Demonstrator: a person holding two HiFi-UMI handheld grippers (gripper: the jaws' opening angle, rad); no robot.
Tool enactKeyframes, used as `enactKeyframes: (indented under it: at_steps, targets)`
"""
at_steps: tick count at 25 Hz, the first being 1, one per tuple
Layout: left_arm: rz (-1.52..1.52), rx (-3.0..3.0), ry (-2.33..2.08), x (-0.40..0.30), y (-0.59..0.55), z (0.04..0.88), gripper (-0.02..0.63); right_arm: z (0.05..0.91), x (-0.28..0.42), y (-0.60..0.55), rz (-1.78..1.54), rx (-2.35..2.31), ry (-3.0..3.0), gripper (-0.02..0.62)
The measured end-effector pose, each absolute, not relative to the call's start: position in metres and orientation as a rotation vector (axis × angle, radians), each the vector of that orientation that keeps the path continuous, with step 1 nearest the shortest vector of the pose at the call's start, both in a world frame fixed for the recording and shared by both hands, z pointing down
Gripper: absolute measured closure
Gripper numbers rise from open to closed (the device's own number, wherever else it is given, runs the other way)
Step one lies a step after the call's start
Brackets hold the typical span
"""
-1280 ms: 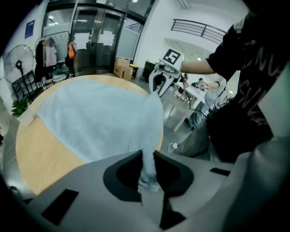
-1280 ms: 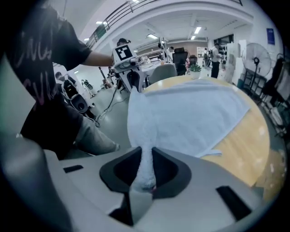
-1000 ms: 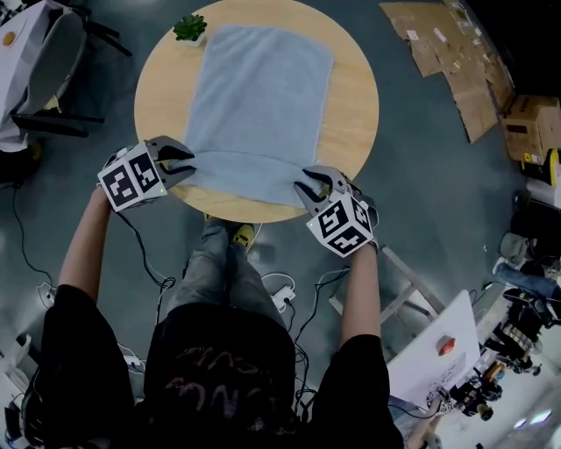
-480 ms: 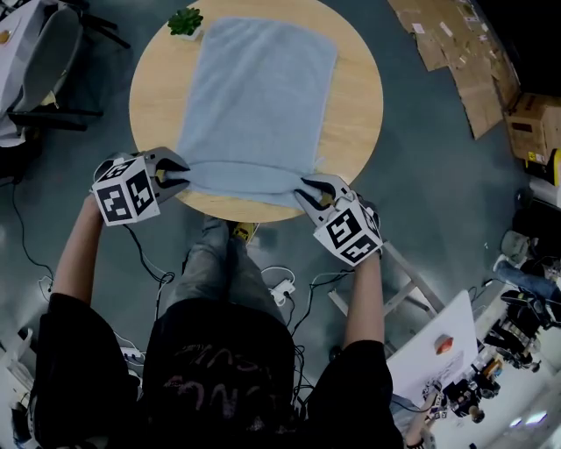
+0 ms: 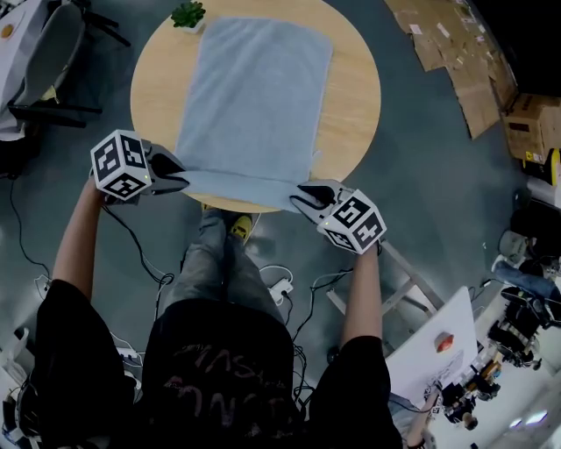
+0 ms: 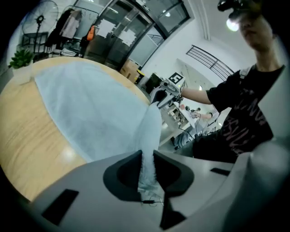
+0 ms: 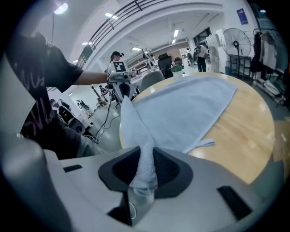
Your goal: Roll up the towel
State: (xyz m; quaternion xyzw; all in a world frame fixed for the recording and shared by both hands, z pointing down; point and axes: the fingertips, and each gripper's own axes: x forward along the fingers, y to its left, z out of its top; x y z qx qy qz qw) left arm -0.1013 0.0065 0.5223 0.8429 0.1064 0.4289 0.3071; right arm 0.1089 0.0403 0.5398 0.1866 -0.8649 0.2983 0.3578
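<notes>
A chair (image 5: 48,53) stands left of the round table (image 5: 351,96). The left gripper (image 5: 180,180), its jaws just closing, pinches the near-left corner of the towel (image 5: 254,88), which lies across the table beside a potted plant (image 5: 188,15). The right gripper (image 5: 298,195), its jaws just easing slightly, clamps the near-right corner. Cardboard (image 5: 456,61) litters the floor to the right.

Lower centre: the left gripper (image 6: 146,158), whose jaws have just been closing, pinches a gathered edge of the pale blue towel (image 6: 90,108). From there the towel spreads toward the upper left over the round wooden table (image 6: 31,131). Its lifted edge runs up to the right gripper (image 6: 163,95) at centre frame. A potted plant (image 6: 20,58) stands at the left margin. A person in a black T-shirt (image 6: 244,118) fills the right side.
</notes>
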Motion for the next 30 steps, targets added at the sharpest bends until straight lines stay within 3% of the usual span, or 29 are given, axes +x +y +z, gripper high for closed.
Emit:
enactKeyframes:
  at_steps: [5, 10, 18, 20, 21, 24, 26, 30]
  targets:
    - [1.078, 2.358, 0.026, -0.102, -0.031, 0.523, 0.509, 0.538, 0.122, 0.001, 0.582, 0.658, -2.187, 0.449]
    - [1.104, 2.517, -0.226, -0.107, -0.057, 0.526, 0.433, 0.533, 0.133, -0.025, 0.389, 0.886, -2.15, 0.434]
    - [1.164, 2.719, -0.195, -0.113, -0.037, 0.478, 0.457, 0.472, 0.114, 0.019, 0.105, 0.891, -2.204, 0.535]
    - [1.223, 2.773, -0.159, -0.111, -0.016, 0.47, 0.465, 0.482, 0.097, 0.046, 0.044, 0.777, -2.184, 0.499]
    - [1.28, 2.804, -0.155, -0.11, -0.007, 0.473, 0.465, 0.492, 0.091, 0.054, 0.009, 0.739, -2.157, 0.436]
    - [1.628, 2.891, -0.222, -0.109, -0.001, 0.498, 0.449, 0.528, 0.09, 0.051, -0.054, 0.697, -2.066, 0.361]
    - [1.833, 2.908, -0.277, -0.106, -0.009, 0.514, 0.43, 0.543, 0.095, 0.038, -0.076, 0.689, -2.016, 0.36]
    - [1.951, 2.871, -0.289, -0.098, -0.028, 0.534, 0.368, 0.557, 0.097, 0.021, -0.048, 0.589, -1.97, 0.358]
